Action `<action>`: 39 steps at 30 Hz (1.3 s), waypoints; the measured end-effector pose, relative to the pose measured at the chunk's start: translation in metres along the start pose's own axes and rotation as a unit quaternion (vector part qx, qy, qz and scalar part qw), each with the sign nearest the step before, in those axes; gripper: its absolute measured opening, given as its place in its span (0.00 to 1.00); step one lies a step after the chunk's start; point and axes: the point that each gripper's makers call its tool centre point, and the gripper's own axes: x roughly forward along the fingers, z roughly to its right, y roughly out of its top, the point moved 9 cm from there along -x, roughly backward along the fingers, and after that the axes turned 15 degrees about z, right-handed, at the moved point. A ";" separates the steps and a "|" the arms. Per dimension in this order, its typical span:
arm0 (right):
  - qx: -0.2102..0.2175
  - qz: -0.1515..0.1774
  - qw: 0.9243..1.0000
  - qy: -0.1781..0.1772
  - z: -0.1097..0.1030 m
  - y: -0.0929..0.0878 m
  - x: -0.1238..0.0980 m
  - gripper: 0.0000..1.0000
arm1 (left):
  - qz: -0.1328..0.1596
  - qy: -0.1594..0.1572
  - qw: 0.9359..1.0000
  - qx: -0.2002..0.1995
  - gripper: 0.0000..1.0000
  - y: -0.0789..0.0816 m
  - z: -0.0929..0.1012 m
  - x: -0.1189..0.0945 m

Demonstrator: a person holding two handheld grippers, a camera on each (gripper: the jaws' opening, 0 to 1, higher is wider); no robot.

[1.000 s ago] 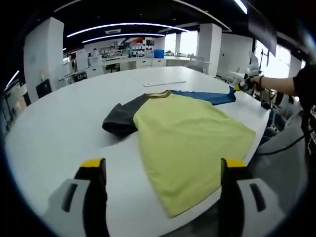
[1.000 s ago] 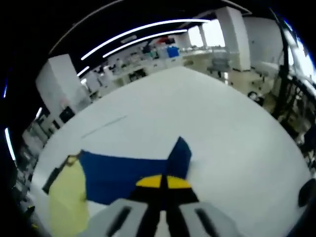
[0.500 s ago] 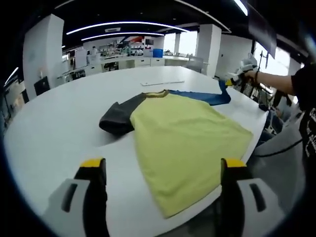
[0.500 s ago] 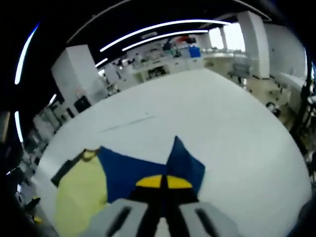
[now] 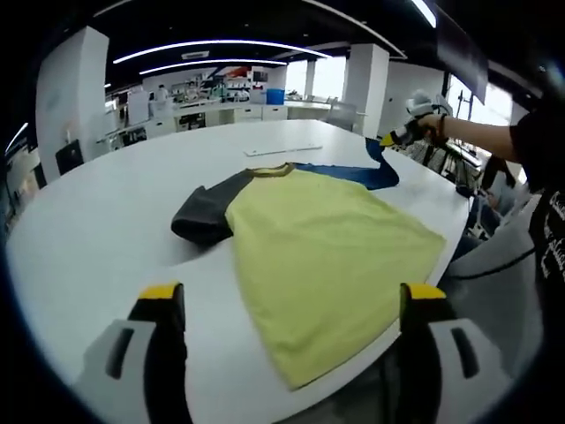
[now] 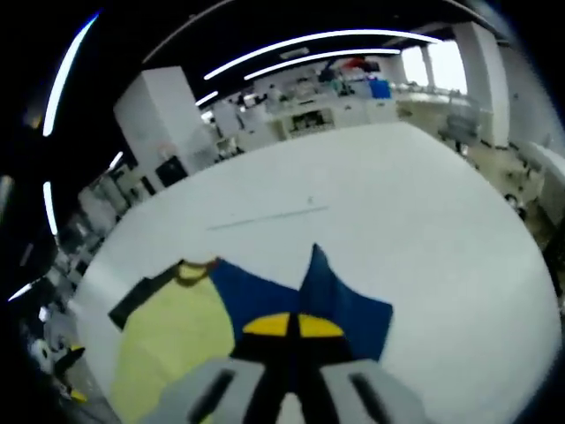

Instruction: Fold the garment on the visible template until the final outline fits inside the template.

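Right gripper view: right gripper [image 6: 289,325] pinches the blue sleeve [image 6: 340,300], lifted; left gripper [image 5: 291,305] gapes wide, idle. Shirt [image 5: 327,256] mostly flat — folding barely begun.

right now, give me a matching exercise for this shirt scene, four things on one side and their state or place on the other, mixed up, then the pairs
Things:
1. blue right sleeve of the shirt
2. dark grey left sleeve
3. yellow-tipped left gripper
4. thin pale strip on the white table

States or places:
A. jaws wide apart, holding nothing
B. lying flat beyond the collar
C. pinched and lifted off the table
D. bunched on the table beside the yellow body

Pairs: 1-C, 2-D, 3-A, 4-B. The right gripper does the pinching.
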 end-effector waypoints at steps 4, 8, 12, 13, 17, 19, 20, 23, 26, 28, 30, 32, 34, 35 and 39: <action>-0.005 -0.007 1.000 0.013 -0.015 0.004 0.005 0.00 | 0.019 -0.004 1.000 -0.003 0.99 0.003 0.001 0.002; -0.007 -0.014 1.000 0.024 -0.025 0.007 0.012 0.00 | 0.017 -0.005 1.000 0.002 0.99 0.001 -0.004 0.004; -0.012 -0.019 0.999 0.034 -0.036 0.009 0.019 0.00 | 0.018 -0.007 1.000 -0.001 0.99 0.000 -0.003 0.001; -0.016 -0.021 0.999 0.039 -0.040 0.009 0.021 0.00 | 0.018 -0.009 1.000 -0.002 0.99 -0.001 -0.001 0.000; -0.025 -0.028 0.998 0.048 -0.054 0.008 0.028 0.00 | 0.012 -0.007 1.000 0.000 0.99 -0.008 -0.008 -0.002; -0.028 -0.031 0.998 0.054 -0.063 0.008 0.030 0.00 | 0.012 -0.002 1.000 -0.002 0.99 -0.009 -0.010 -0.002; -0.030 -0.032 0.997 0.056 -0.066 0.008 0.031 0.00 | 0.014 -0.001 1.000 -0.004 0.99 -0.009 -0.011 -0.002; -0.033 -0.033 0.997 0.065 -0.077 0.010 0.035 0.00 | 0.018 0.001 1.000 -0.005 0.99 -0.008 -0.011 -0.002; -0.029 -0.032 0.996 0.075 -0.088 0.011 0.039 0.00 | 0.019 0.002 1.000 -0.004 0.99 -0.008 -0.012 -0.001; -0.030 -0.035 0.996 0.082 -0.097 0.011 0.041 0.00 | 0.020 0.002 1.000 -0.003 0.99 -0.007 -0.012 0.000; -0.033 -0.038 0.995 0.088 -0.105 0.010 0.044 0.00 | 0.021 0.002 1.000 -0.003 0.99 -0.007 -0.011 0.000; -0.036 -0.040 0.994 0.092 -0.113 0.010 0.046 0.00 | 0.019 0.000 1.000 -0.004 0.99 -0.007 -0.011 0.001; -0.041 -0.041 0.994 0.097 -0.120 0.011 0.050 0.00 | 0.015 -0.002 1.000 -0.002 0.99 -0.008 -0.010 0.001; -0.043 -0.041 0.993 0.099 -0.123 0.011 0.051 0.00 | 0.011 -0.003 1.000 -0.001 0.99 -0.008 -0.008 0.002; -0.044 -0.044 0.992 0.110 -0.135 0.012 0.058 0.00 | 0.011 -0.001 1.000 -0.005 0.99 -0.006 -0.002 0.003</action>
